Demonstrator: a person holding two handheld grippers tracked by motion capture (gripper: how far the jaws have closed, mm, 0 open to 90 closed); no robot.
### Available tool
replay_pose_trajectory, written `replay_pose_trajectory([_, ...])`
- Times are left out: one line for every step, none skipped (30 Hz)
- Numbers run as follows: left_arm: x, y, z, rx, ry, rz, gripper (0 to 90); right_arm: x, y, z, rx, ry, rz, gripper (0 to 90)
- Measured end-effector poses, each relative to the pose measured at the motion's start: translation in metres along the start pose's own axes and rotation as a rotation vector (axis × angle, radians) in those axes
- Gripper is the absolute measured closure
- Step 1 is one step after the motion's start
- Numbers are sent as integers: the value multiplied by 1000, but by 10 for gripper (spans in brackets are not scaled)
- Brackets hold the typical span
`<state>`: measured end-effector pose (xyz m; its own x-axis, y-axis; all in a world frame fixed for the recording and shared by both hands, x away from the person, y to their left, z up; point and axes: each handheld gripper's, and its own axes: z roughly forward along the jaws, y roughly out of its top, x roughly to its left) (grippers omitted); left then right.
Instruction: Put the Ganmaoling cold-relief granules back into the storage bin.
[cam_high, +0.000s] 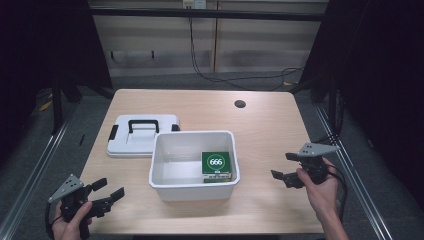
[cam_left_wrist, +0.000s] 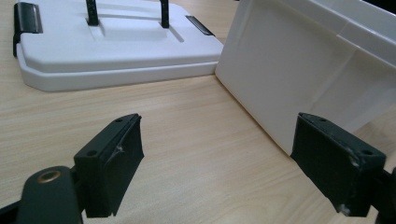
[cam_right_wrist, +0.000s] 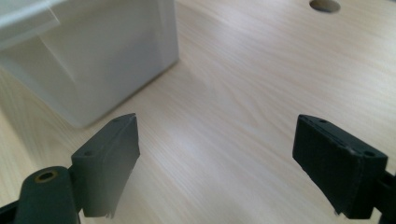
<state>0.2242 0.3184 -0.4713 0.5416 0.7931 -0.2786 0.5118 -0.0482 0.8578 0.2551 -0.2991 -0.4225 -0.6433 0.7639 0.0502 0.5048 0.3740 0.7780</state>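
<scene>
Resting near the middle of the desk (cam_high: 260, 120), a white bin (cam_high: 192, 187) stands open at the top. Inside it, against its right wall, lies a green box (cam_high: 216, 165) bearing "666" in a white circle. A white lid (cam_high: 142, 135) with a black handle and black latches lies flat on the desk behind and to the left of the bin, its corner just beside the bin's rear left corner.

The left hand-held gripper (cam_high: 111, 189) is held at the desk's near left corner, well apart from the bin, jaws spread wide with nothing between them. The left gripper view confirms this: bare wood lies between the jaws, with the lid (cam_left_wrist: 116, 51) and the bin's wall (cam_left_wrist: 299, 70) ahead.

The right hand-held gripper (cam_high: 284, 167) is held to the right of the bin, clear of it, jaws likewise wide apart and gripping nothing. The right gripper view shows the bin's corner (cam_right_wrist: 93, 60) ahead to the left. A round cable hole (cam_high: 240, 104) sits toward the desk's far edge.
</scene>
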Motion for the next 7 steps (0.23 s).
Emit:
replay_pose_trajectory([0,0,0,1,1,-1,161,-2,-6,0,9,-6,6,144])
replay_pose_trajectory([0,0,0,-2,2,1,161,-3,-10,0,11,0,18,144])
replay_pose_trajectory([0,0,-1,-2,1,0,161,-5,-15,2,17,7,27,144])
replay_pose_trajectory([-1,1,-1,-1,0,7,161,-8,-21,4,37,-21,27,138])
replay_pose_trajectory([-1,0,-1,-3,-3,3,161,-10,-24,5,48,-32,21,137])
replay_pose_trajectory([-1,0,-1,-2,-5,6,161,-13,-28,9,76,-36,16,138])
replay_pose_trajectory([-1,0,-1,-2,-5,6,161,-16,-33,11,112,-44,15,139])
